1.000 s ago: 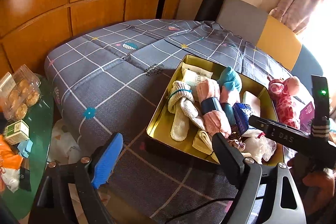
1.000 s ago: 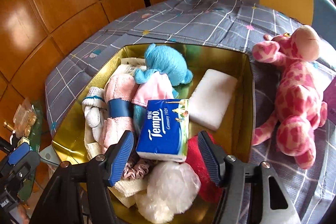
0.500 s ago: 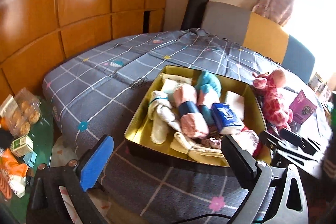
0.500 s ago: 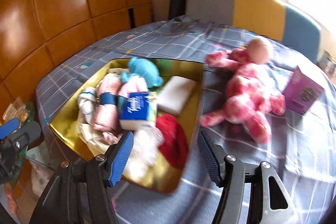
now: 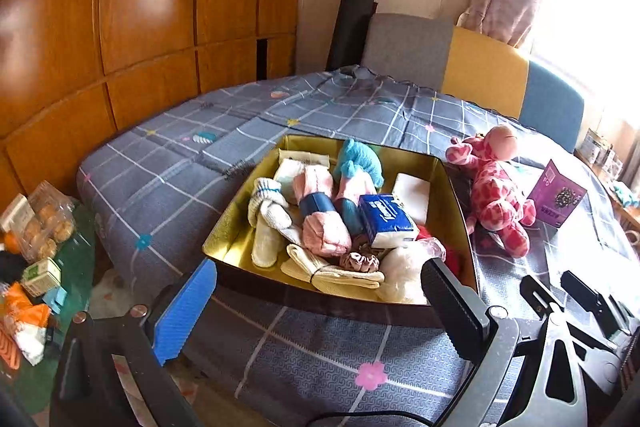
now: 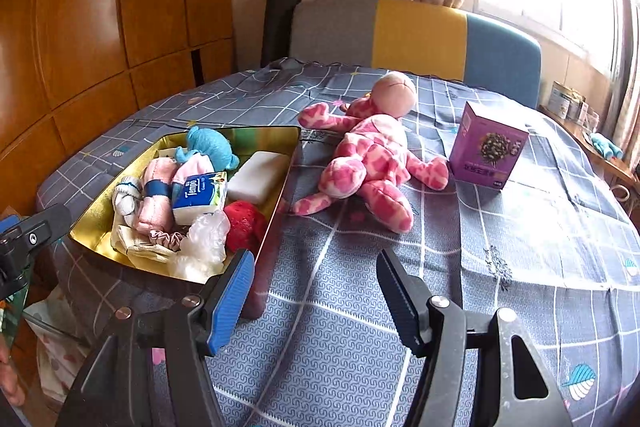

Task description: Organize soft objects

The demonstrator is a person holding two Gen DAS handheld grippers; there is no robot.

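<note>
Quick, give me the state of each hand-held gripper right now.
Left hand-held gripper: open wide, jaws just opened further, nothing between them.
Right hand-held gripper: open, empty.

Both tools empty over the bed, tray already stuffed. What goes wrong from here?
1. The gold tray is heaped; pushing the pink plush giraffe in may spill the tissue pack or the plastic bag over the rim.
2. The purple box stands against the giraffe's leg; dragging the plush may topple it.
3. The tray sits near the bed's edge; a bump from the left tool could slide it off.
</note>
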